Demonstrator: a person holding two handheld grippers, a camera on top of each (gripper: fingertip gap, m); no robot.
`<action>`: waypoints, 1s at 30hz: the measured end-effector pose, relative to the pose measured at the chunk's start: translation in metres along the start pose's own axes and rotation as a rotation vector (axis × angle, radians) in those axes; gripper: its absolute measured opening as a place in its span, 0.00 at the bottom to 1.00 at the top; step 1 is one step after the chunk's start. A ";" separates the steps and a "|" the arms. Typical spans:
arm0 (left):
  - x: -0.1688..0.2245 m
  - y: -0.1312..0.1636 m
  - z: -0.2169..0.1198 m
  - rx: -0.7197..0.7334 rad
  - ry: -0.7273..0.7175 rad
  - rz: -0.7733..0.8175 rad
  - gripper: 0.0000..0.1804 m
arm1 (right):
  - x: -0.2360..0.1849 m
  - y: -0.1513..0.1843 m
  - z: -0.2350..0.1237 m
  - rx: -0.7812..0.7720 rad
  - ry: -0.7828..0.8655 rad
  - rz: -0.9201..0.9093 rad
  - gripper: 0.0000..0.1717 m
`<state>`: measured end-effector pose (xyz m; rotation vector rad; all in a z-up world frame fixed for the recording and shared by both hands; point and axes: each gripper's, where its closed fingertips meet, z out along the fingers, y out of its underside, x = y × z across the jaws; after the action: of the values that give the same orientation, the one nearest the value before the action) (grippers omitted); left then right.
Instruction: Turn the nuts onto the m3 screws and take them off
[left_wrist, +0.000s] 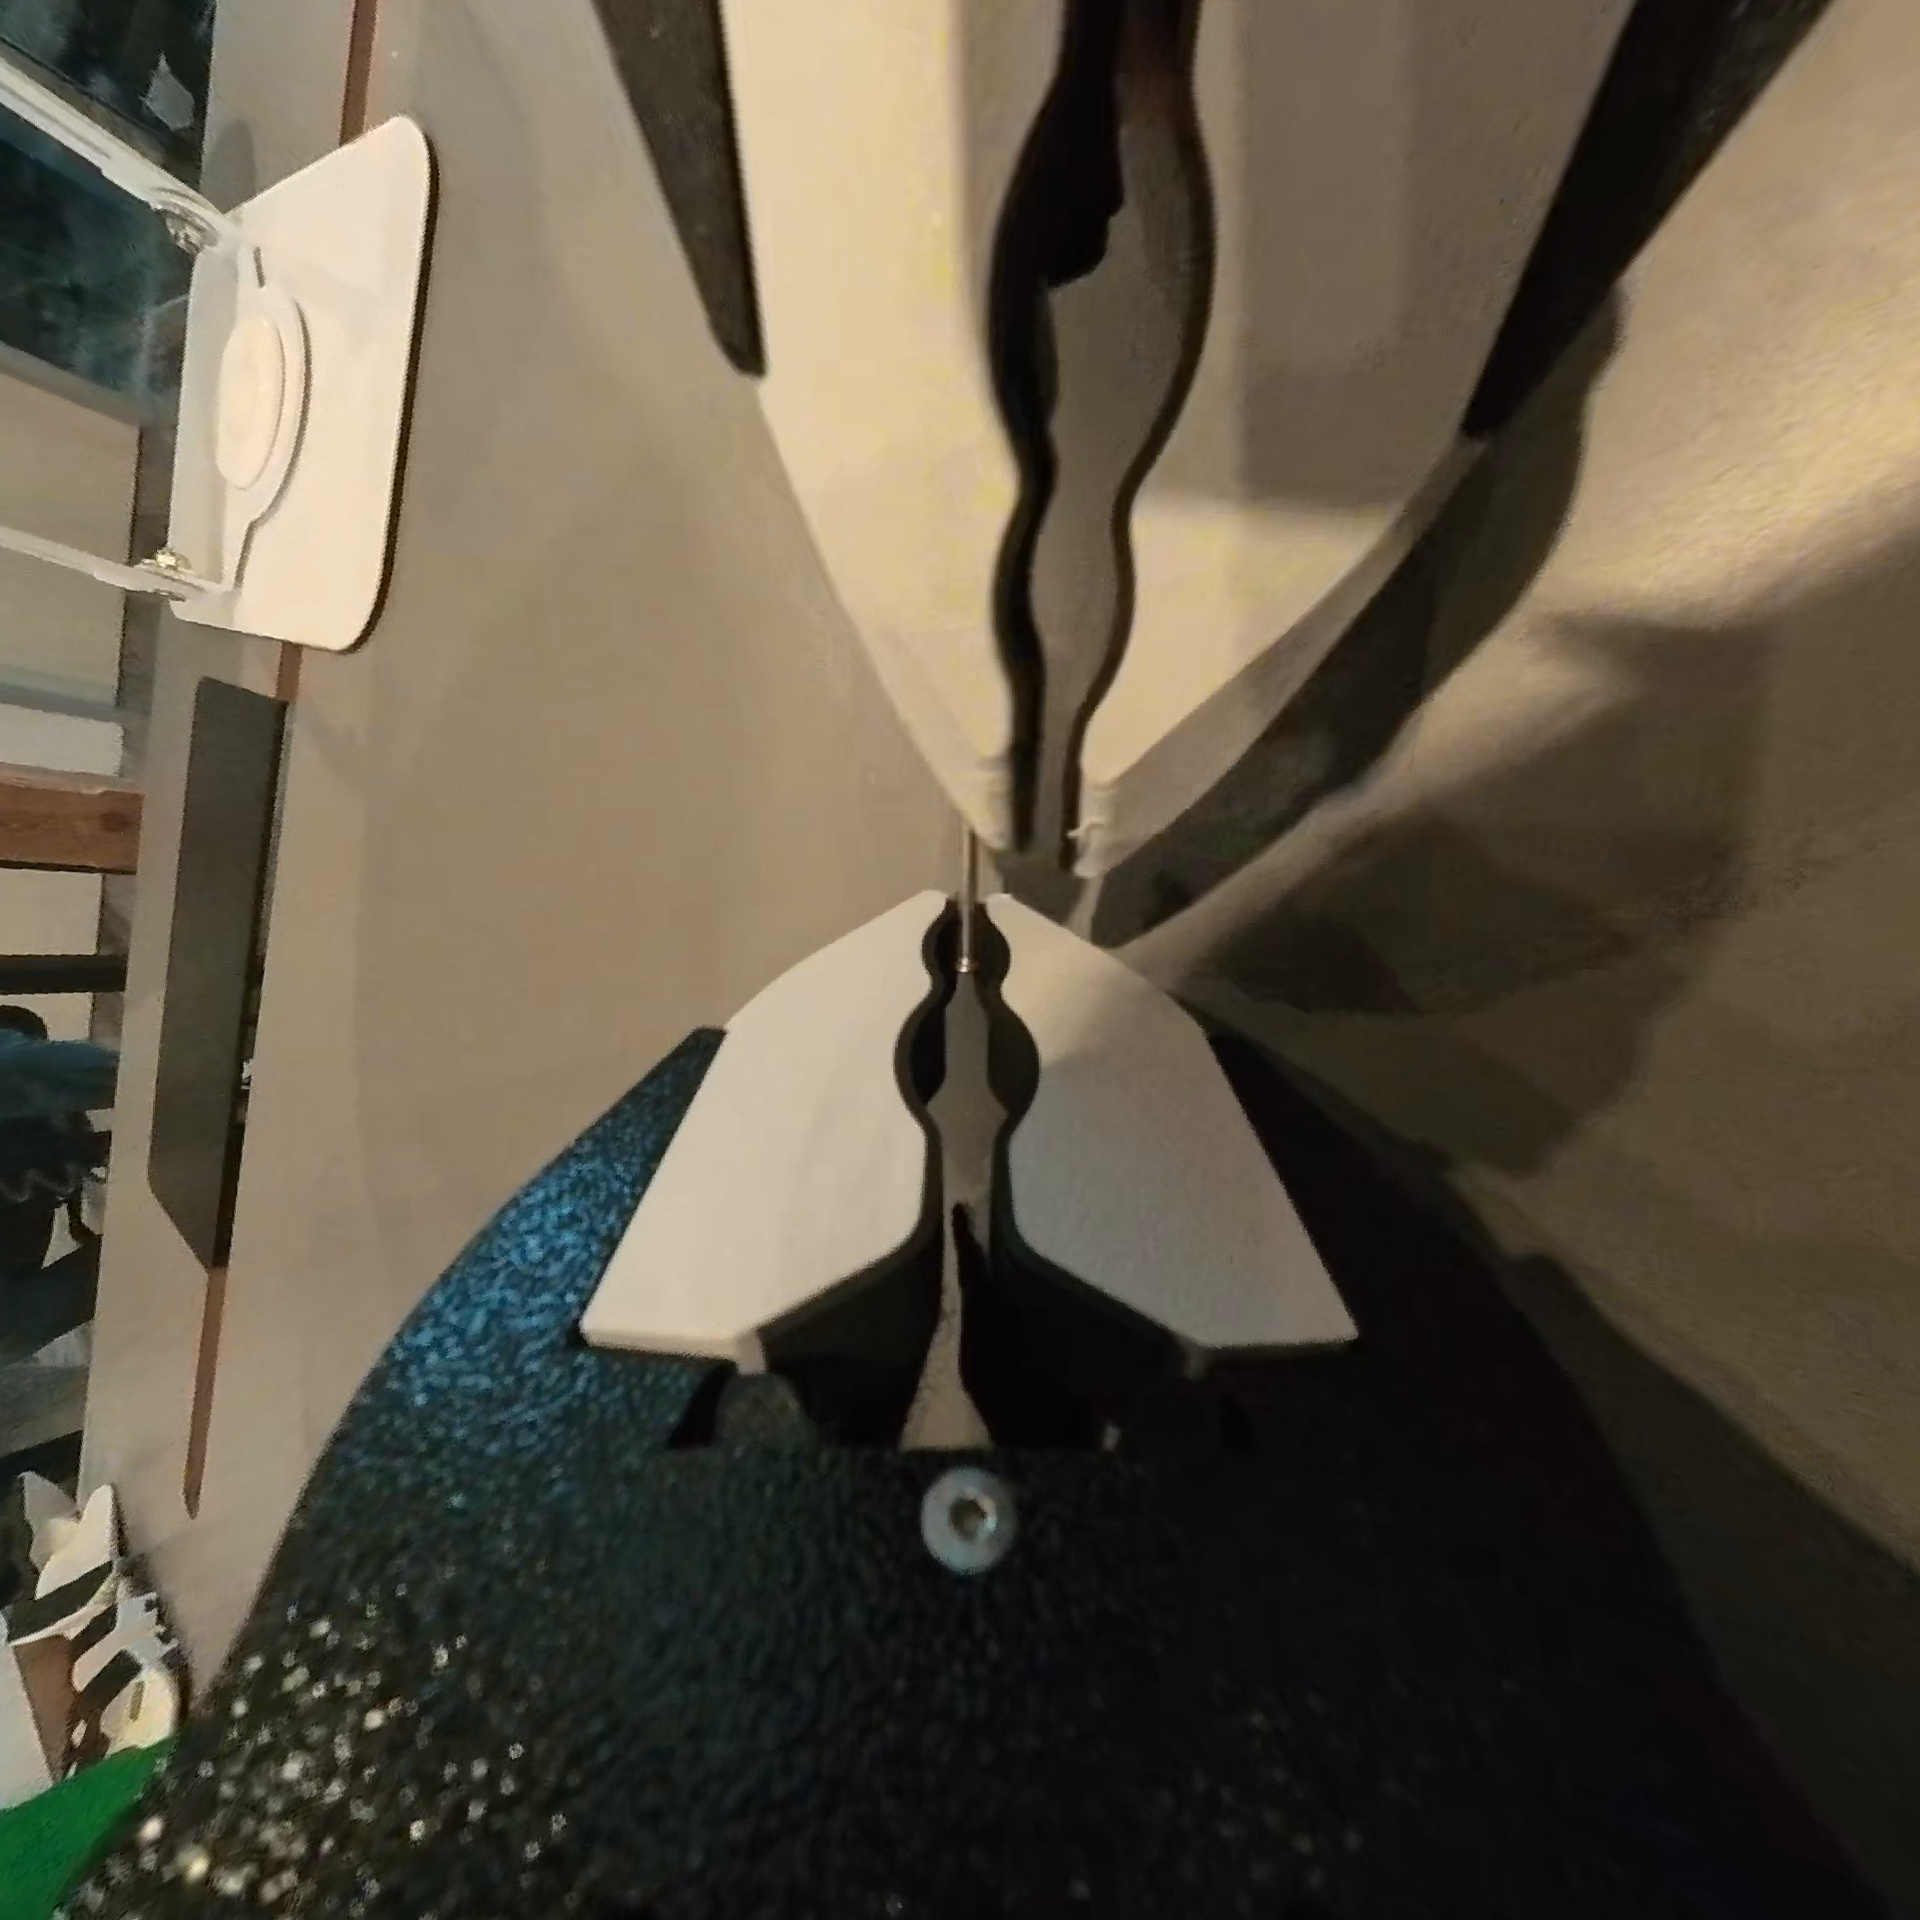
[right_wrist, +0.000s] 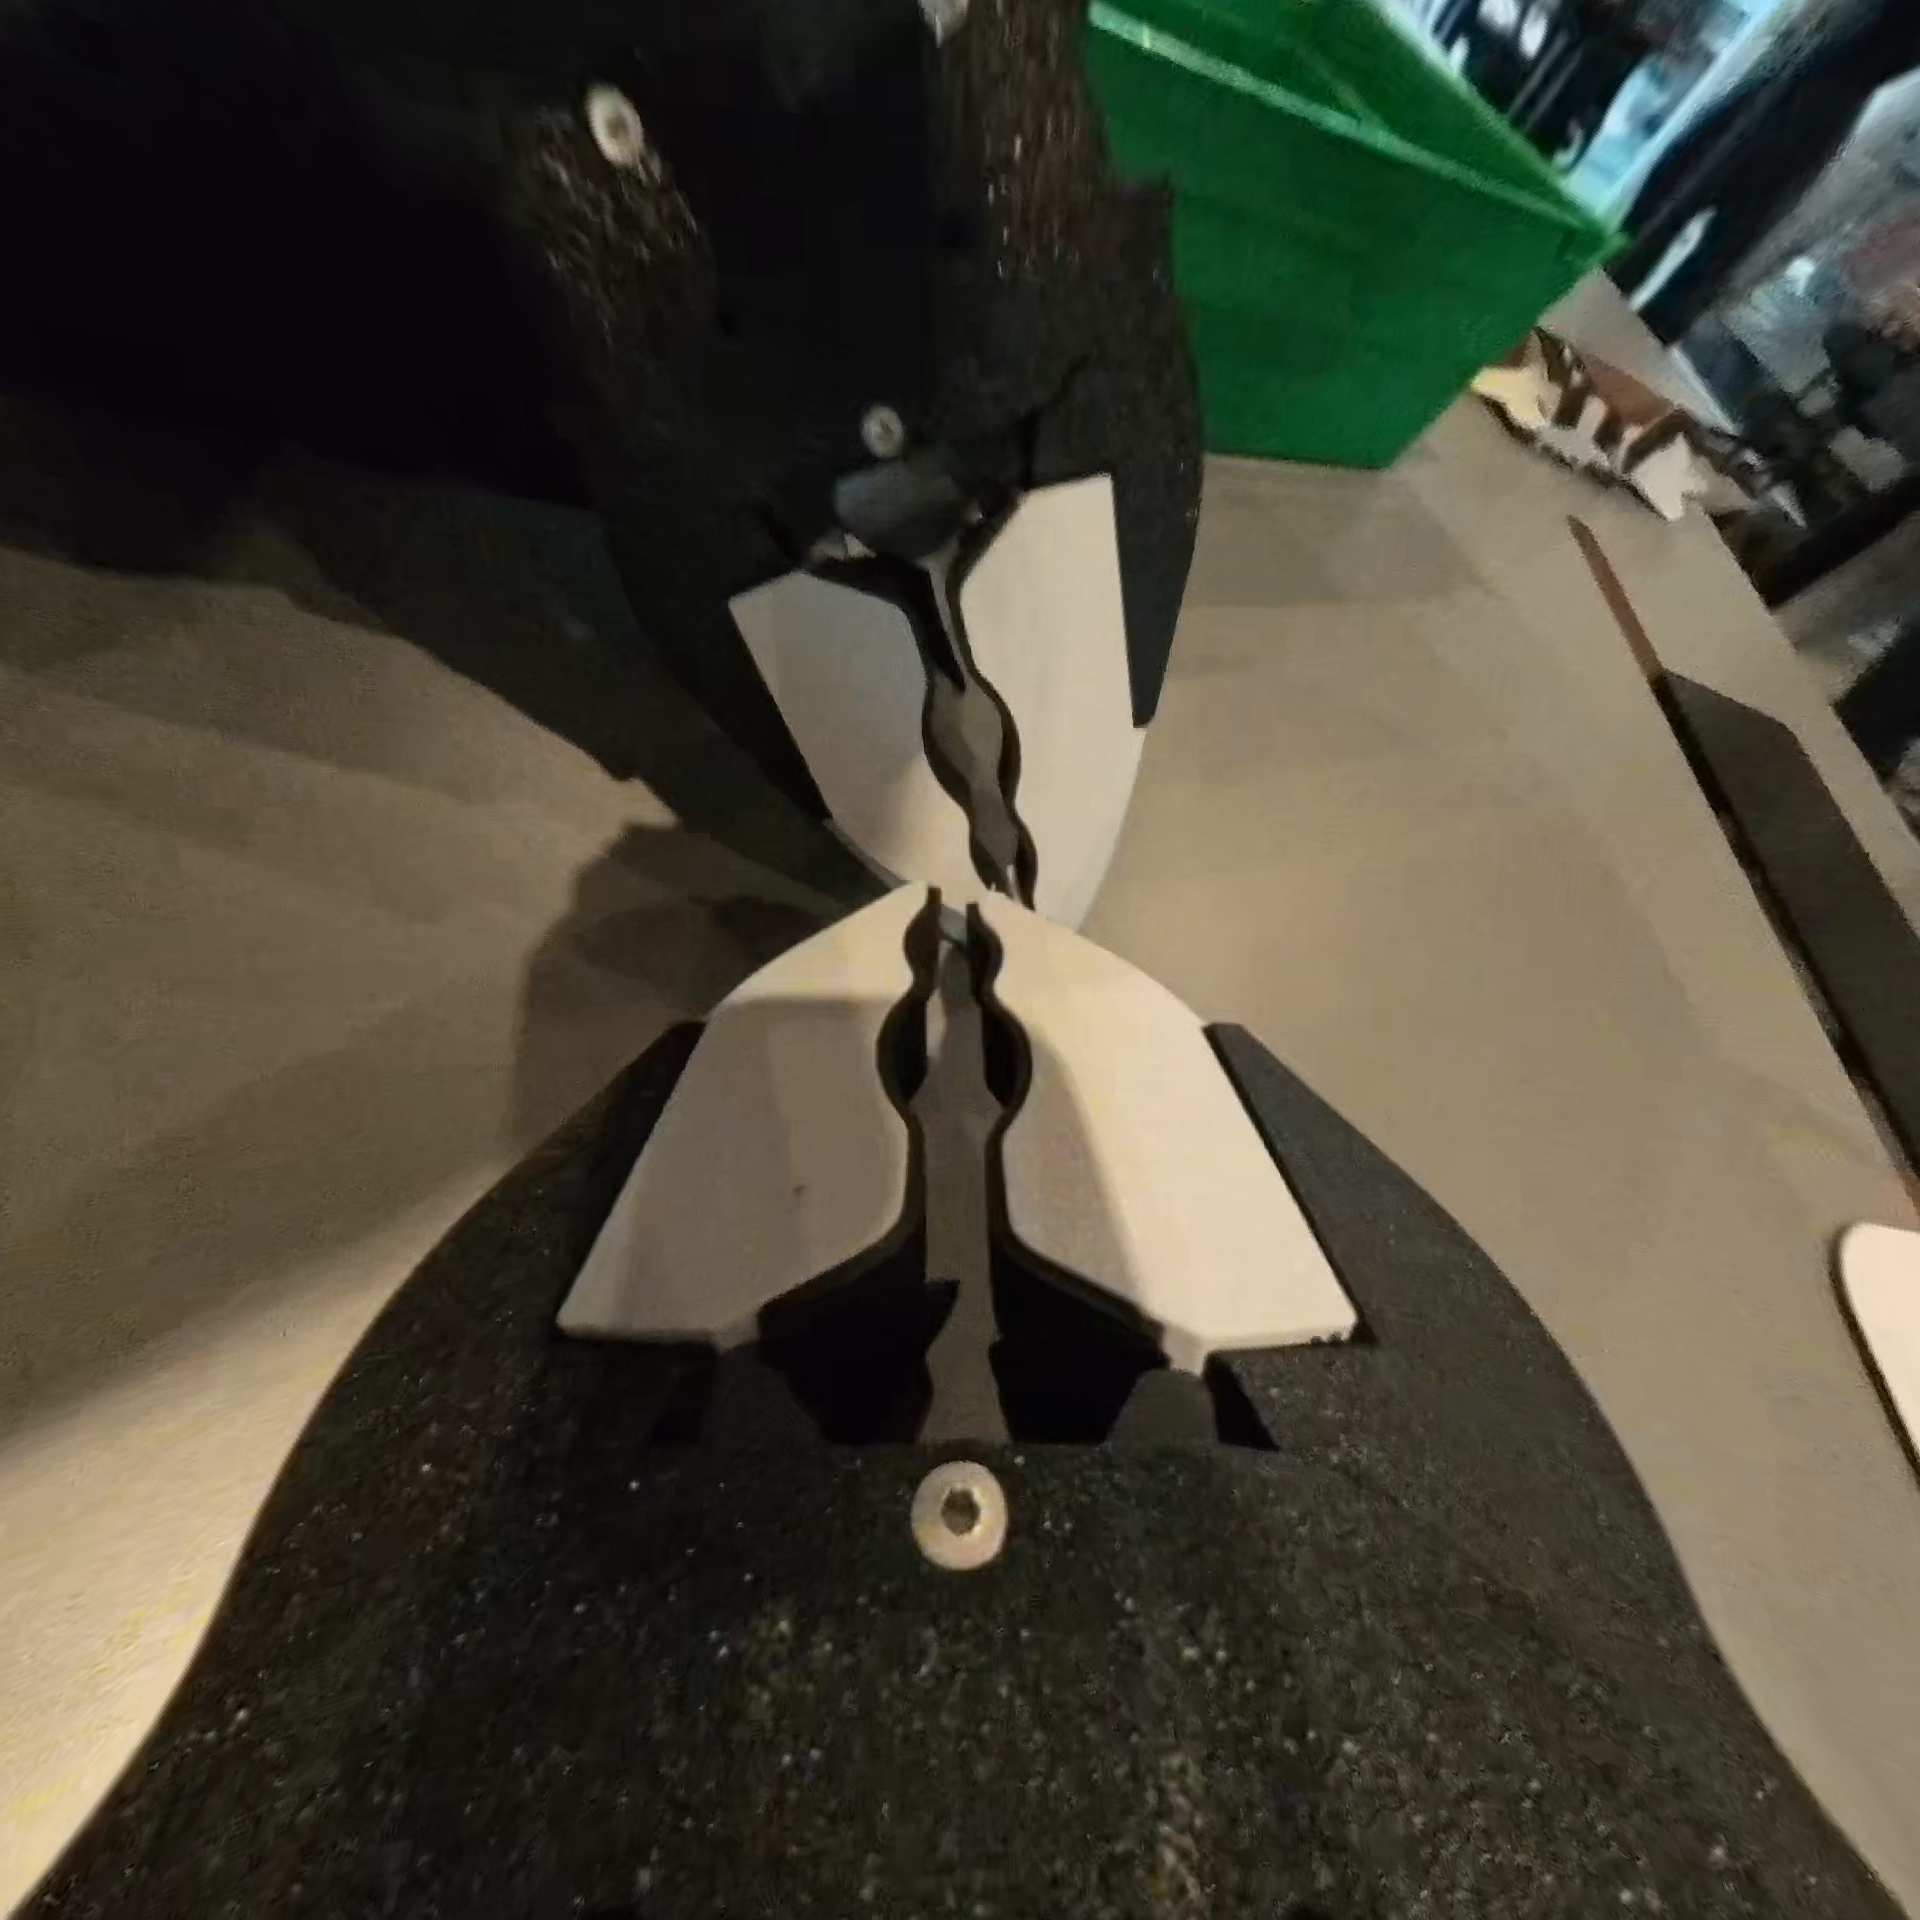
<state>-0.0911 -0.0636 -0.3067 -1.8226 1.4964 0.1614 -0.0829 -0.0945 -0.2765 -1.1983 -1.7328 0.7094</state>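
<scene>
Left tongs (left_wrist: 968, 914) clamp a thin screw (left_wrist: 968, 883) whose far end meets the right tongs (left_wrist: 1044, 831) above the surface (left_wrist: 582, 727).

Warm light falls on a grey tabletop (right_wrist: 1351, 831) beside a green bin (right_wrist: 1330, 260).

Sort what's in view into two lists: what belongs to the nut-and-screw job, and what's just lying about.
Job in hand:
- thin metal screw, gripped in the left tool
- right tool, tip to tip with the left one; a small metal piece sits at its tips

Lying about:
- green bin
- white plate with a round disc
- black strip
- grey table
</scene>
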 end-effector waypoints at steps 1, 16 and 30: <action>0.000 0.000 0.000 -0.001 0.000 0.001 0.01 | 0.002 -0.003 -0.001 0.021 0.014 0.008 0.04; 0.000 0.000 0.000 0.002 0.002 -0.001 0.01 | 0.014 0.007 0.000 -0.036 0.101 0.005 0.16; -0.037 0.005 -0.011 0.079 -0.190 -0.182 0.01 | 0.021 0.020 -0.018 -0.045 0.085 0.100 0.07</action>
<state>-0.1106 -0.0411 -0.2810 -1.8147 1.1840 0.1782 -0.0613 -0.0678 -0.2775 -1.3353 -1.6353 0.6712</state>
